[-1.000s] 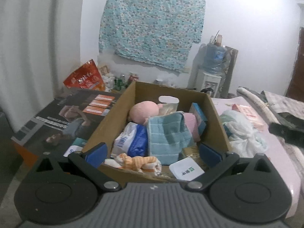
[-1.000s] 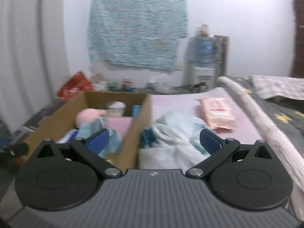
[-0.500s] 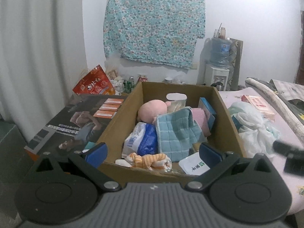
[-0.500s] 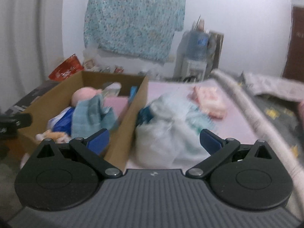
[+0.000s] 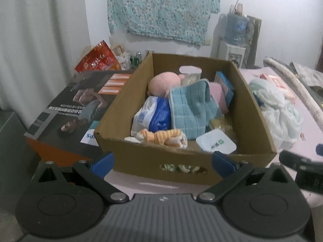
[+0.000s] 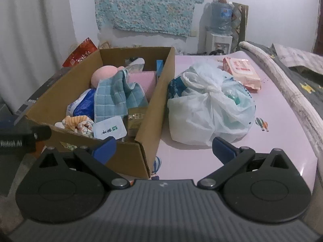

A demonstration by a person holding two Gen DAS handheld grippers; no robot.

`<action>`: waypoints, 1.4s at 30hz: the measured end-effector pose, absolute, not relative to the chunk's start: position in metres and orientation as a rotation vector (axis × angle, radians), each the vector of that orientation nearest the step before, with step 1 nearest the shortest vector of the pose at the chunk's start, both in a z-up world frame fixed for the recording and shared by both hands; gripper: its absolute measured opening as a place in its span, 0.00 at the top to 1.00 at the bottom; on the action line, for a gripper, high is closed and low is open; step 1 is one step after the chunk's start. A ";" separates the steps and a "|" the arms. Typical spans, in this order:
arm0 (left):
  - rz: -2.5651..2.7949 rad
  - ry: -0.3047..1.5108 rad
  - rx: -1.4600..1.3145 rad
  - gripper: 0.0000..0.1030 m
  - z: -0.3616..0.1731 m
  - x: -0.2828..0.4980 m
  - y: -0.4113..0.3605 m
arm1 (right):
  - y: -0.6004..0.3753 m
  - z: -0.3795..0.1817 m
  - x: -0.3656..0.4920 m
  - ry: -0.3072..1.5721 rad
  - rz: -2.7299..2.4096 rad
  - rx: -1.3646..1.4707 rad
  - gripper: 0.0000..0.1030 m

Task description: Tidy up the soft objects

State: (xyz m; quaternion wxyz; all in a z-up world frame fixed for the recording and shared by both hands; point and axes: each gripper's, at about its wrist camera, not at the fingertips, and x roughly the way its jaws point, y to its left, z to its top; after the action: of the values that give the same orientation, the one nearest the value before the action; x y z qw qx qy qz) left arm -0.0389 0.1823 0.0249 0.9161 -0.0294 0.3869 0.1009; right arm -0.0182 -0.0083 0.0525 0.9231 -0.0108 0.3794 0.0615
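Cardboard box (image 6: 153, 109) sits at the left end of the desk (image 6: 272, 141). In it: plush toy (image 6: 103, 74) at back, towel (image 6: 117, 94) mid, striped sock bundle (image 6: 77, 124) front-left, lidded tub (image 6: 109, 130) front. Knotted plastic bag (image 6: 210, 104) just right of box; wipes pack (image 6: 241, 72) behind bag.

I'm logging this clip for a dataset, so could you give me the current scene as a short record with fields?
container: open brown cardboard box on the pink tabletop
in box: teal checked cloth, pink round plush toy, orange striped plush, blue-and-white soft pack, white lidded tub
beside box: tied white plastic bag, apart from the pink wipes pack behind it
left gripper: open, empty
right gripper: open, empty
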 end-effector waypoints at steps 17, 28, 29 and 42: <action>0.199 0.862 -0.010 0.00 0.012 -0.038 0.174 | -0.005 0.044 -0.013 0.820 0.096 -0.024 0.01; 0.198 0.865 0.018 0.00 0.012 -0.036 0.170 | -0.002 0.036 -0.011 0.858 0.099 -0.022 0.01; 0.197 0.867 0.019 0.00 0.012 -0.035 0.170 | -0.002 0.036 -0.011 0.859 0.097 -0.023 0.01; 0.181 0.882 0.042 0.00 0.006 -0.032 0.164 | -0.004 0.035 -0.010 0.861 0.093 -0.026 0.01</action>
State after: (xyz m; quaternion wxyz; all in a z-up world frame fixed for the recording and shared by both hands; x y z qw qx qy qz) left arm -0.0319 0.1642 0.0064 0.9001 0.0203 0.4263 0.0876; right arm -0.0101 -0.0041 0.0348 0.9076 -0.0127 0.4173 0.0449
